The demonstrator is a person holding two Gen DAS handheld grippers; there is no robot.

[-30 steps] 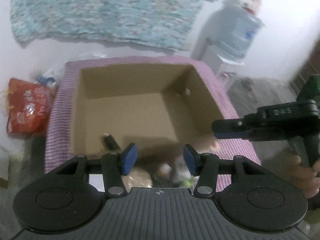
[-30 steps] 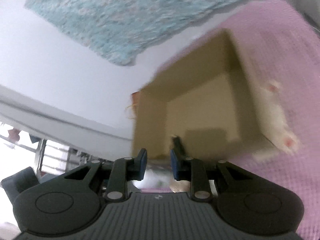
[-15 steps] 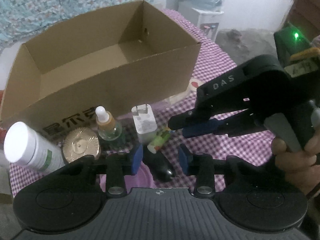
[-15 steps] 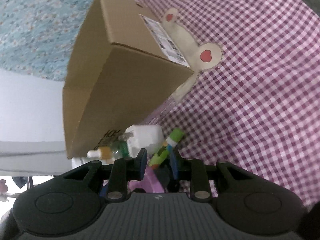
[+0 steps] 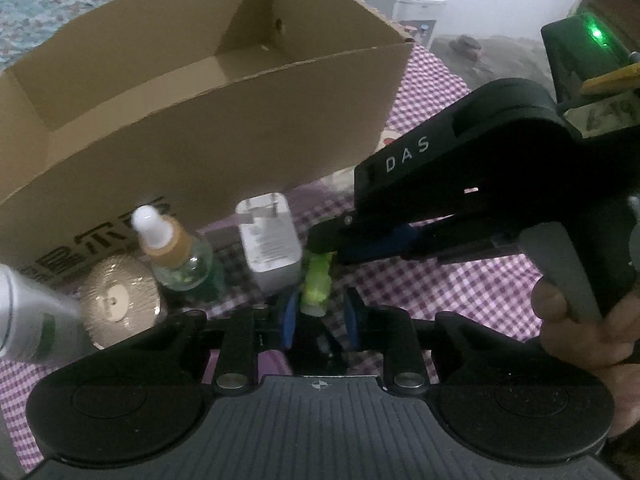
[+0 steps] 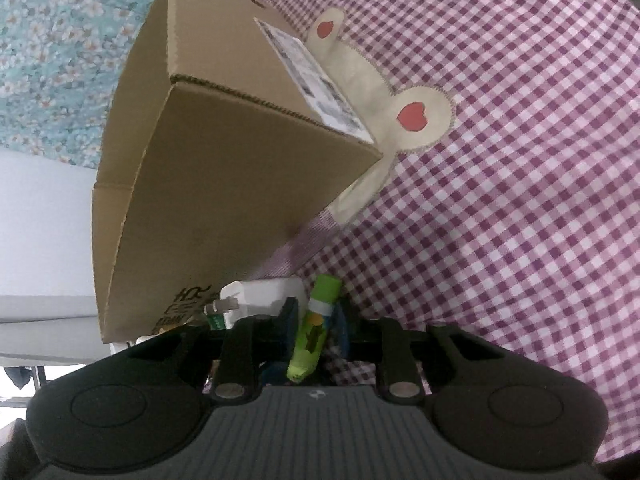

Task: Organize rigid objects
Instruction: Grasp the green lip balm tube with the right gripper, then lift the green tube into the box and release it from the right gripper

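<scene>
**op:** So, nearest first: my left gripper [image 5: 320, 320] has just been closing. It's narrow now, pads on the little black object [image 5: 316, 346] at 6 o'clock. My right gripper [image 6: 316, 314] did likewise and is pinching the green tube [image 6: 314, 334] mid-body.

**reply:** Handling?

**op:** Both look like light, hard, slick plastic, I reckon. The tube could roll, so I'd hold its middle. The cardboard box [image 6: 224, 184] waits beyond at 11 o'clock.

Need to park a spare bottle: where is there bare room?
Free: the checked cloth right of the cardboard box, past the rabbit patch. Crowded: the strip before the box, with dropper bottle, charger and green tube.
</scene>
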